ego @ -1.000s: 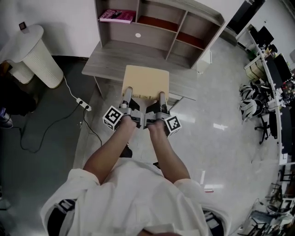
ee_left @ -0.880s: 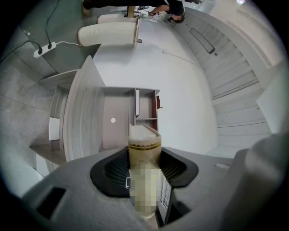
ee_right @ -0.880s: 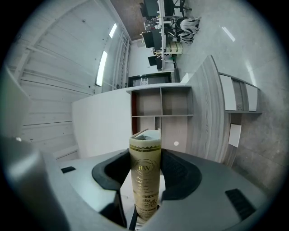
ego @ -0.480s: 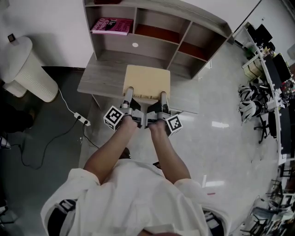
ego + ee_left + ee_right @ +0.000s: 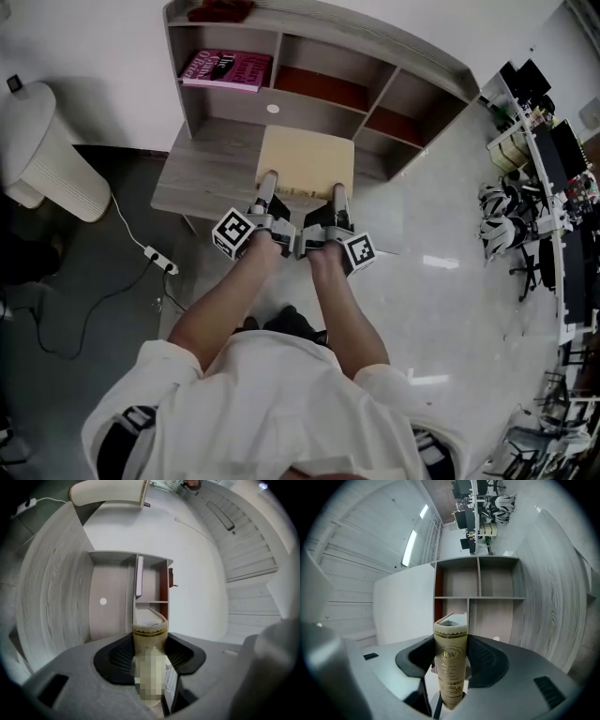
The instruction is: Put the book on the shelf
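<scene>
Flat over desk (image 5: 202, 173), tan book (image 5: 307, 161) clenched by left claw (image 5: 266, 181) and right claw (image 5: 338, 192)

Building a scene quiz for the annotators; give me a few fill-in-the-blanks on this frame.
1. The left gripper and right gripper both clamp the cream hardcover book at its ___.
2. The pink book lies ___, not upright, in the grey wooden shelf unit.
3. In the head view, the pink book's compartment is on the shelf unit's ___ side.

Missing words: spine; flat; left
</scene>
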{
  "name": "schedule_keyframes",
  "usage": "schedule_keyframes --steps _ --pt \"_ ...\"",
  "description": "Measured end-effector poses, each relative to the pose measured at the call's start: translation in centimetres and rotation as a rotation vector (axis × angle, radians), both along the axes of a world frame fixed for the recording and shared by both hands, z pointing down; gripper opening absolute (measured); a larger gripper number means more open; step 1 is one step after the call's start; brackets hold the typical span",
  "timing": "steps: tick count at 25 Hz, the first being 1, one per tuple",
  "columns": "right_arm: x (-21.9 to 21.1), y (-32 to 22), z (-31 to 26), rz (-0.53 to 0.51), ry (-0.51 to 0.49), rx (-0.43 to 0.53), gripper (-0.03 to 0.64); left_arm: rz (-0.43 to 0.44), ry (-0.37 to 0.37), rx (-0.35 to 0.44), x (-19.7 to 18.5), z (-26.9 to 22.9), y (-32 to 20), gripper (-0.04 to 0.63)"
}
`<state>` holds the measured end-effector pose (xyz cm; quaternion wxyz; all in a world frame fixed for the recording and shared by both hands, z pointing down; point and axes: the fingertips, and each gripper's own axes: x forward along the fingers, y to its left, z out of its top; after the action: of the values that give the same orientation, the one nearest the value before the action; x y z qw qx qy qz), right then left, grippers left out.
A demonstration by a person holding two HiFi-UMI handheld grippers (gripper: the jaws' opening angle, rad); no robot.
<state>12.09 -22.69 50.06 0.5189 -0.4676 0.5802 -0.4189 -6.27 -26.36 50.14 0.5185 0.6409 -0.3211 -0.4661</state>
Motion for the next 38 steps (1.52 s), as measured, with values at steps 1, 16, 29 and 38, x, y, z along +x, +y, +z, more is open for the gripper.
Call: schedule_keyframes --steps 1,16,29,38 --pt "0.2 -0.7 -0.1 -0.001 0.000 0.003 0.201 0.002 0.001 0.002 0.2 -0.1 -0.8 0.201" --pt "6.7 -15.8 -3.5 -0.039 -0.014 0.048 0.199 -0.021 -0.013 0.050 6.7 -3.7 -15.4 0.201" --pt "7.8 -22.3 -3.0 -0.088 -0.032 0.046 0.199 -0.077 -0.018 0.052 7.6 -3.4 -21.0 0.201" --pt "8.4 -26.1 -3.0 -0.094 -0.042 0.004 0.199 -0.073 -0.022 0.025 8.3 -3.7 -25.2 0.201"
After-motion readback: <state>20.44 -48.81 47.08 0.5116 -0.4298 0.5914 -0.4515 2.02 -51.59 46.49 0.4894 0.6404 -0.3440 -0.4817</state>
